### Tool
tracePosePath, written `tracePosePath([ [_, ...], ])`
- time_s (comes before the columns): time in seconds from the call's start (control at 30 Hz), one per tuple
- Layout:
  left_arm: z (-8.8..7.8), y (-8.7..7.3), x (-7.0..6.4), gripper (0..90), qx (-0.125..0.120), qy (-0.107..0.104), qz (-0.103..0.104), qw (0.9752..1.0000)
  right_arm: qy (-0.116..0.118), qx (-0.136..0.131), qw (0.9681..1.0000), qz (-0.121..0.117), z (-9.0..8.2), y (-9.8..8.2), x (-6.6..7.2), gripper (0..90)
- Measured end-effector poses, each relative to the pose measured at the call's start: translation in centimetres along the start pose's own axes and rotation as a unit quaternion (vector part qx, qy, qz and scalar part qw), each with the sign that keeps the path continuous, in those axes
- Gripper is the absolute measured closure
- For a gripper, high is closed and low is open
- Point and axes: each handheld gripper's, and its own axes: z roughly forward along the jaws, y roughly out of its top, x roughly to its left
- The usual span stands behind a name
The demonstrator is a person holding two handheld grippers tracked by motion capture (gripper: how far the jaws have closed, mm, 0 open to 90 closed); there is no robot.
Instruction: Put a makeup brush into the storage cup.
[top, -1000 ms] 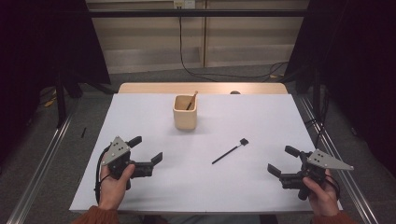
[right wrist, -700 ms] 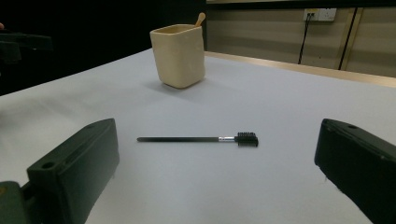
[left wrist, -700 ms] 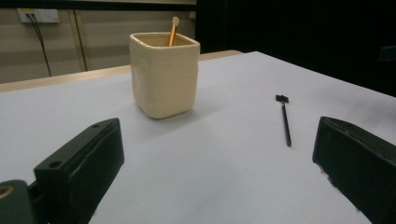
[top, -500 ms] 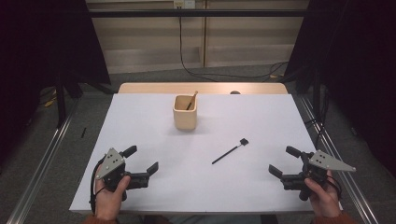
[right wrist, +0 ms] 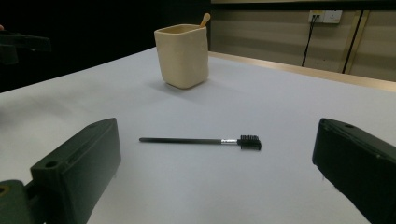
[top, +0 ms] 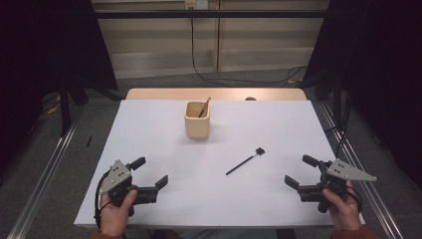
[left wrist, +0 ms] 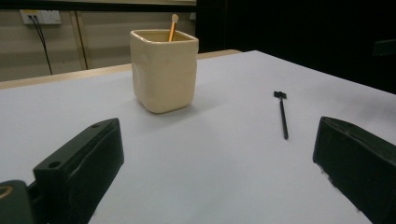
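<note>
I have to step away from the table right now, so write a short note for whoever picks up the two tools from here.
Left tool: open, empty, low over the near left of the table.
Right tool: open, empty, near right, aimed at the brush.
Brush: black, lying flat on the table, right of centre, nearer the right tool, untouched.
Cup: cream, upright at centre back, with a wooden stick leaning inside.
Done: nothing gripped yet.
Left: probably pick up the brush and stand it in the cup.
</note>
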Motion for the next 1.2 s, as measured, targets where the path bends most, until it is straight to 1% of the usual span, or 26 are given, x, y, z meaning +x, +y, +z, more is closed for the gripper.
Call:
tracePosePath([
  [0.03,0.0,0.0,-0.1,1.9,-0.002,0.002,0.000,1.0000,0.001,0.000,1.0000,-0.001,0.0,0.0,0.0,0.0],
  [0.07,-0.1,0.0,-0.1,1.9,-0.003,0.000,0.000,1.0000,0.000,0.003,1.0000,-0.001,0.0,0.1,0.1,0.0],
  [0.13,0.0,0.0,-0.1,1.9,-0.001,0.000,0.002,1.0000,0.003,0.003,1.0000,0.004,0.1,0.1,0.1,0.0],
  [0.2,0.0,0.1,0.0,1.9,0.000,0.000,0.000,1.0000,0.002,0.002,1.0000,0.003,0.2,0.3,0.0,0.0],
  [0.27,0.1,0.1,-0.2,1.9,-0.003,0.000,-0.001,1.0000,0.003,0.003,1.0000,0.002,0.6,0.4,-0.2,0.0],
  [0.37,0.1,0.1,-0.2,1.9,-0.001,-0.003,0.008,1.0000,0.003,0.005,1.0000,-0.001,1.2,0.9,-0.4,0.0],
  [0.43,0.1,0.2,-0.2,1.9,-0.004,-0.004,0.006,1.0000,0.005,0.005,1.0000,-0.002,1.6,1.2,-0.5,0.0],
  [0.5,0.2,0.1,-0.2,1.9,-0.001,-0.002,0.005,1.0000,0.008,0.007,0.9999,-0.004,2.1,1.6,-0.7,0.0],
  [0.57,0.2,0.1,-0.1,1.9,-0.004,-0.003,0.004,1.0000,0.012,0.007,0.9999,-0.008,2.7,2.1,-0.8,0.0],
  [0.77,0.1,0.1,-0.1,1.9,-0.004,-0.001,0.002,1.0000,0.016,-0.006,0.9997,-0.019,4.7,4.1,-1.1,0.0],
  [0.83,0.2,0.1,-0.1,1.9,-0.005,-0.001,0.000,1.0000,0.015,-0.004,0.9996,-0.023,5.4,4.8,-1.2,0.2],
  [0.9,0.2,0.1,0.0,1.9,-0.004,-0.001,0.001,1.0000,0.015,-0.006,0.9995,-0.026,6.1,5.2,-1.2,0.2],
  [0.93,0.2,0.1,0.0,1.9,-0.004,-0.001,0.001,1.0000,0.017,-0.002,0.9995,-0.028,6.4,5.4,-1.3,0.2],
  [1.0,0.2,0.1,0.0,1.9,-0.008,-0.003,-0.005,1.0000,0.019,-0.002,0.9993,-0.032,7.0,5.7,-1.3,0.1],
  [1.07,0.2,0.1,-0.1,1.9,-0.006,-0.004,-0.002,1.0000,0.020,-0.004,0.9993,-0.032,7.5,6.1,-1.5,0.0],
  [1.13,0.1,0.1,0.0,1.9,-0.003,-0.003,0.000,1.0000,0.018,-0.004,0.9992,-0.035,8.0,6.5,-1.7,0.2],
  [1.2,0.0,0.2,0.0,1.9,-0.005,-0.007,-0.005,1.0000,0.014,-0.003,0.9993,-0.034,8.5,6.9,-1.8,0.6],
])
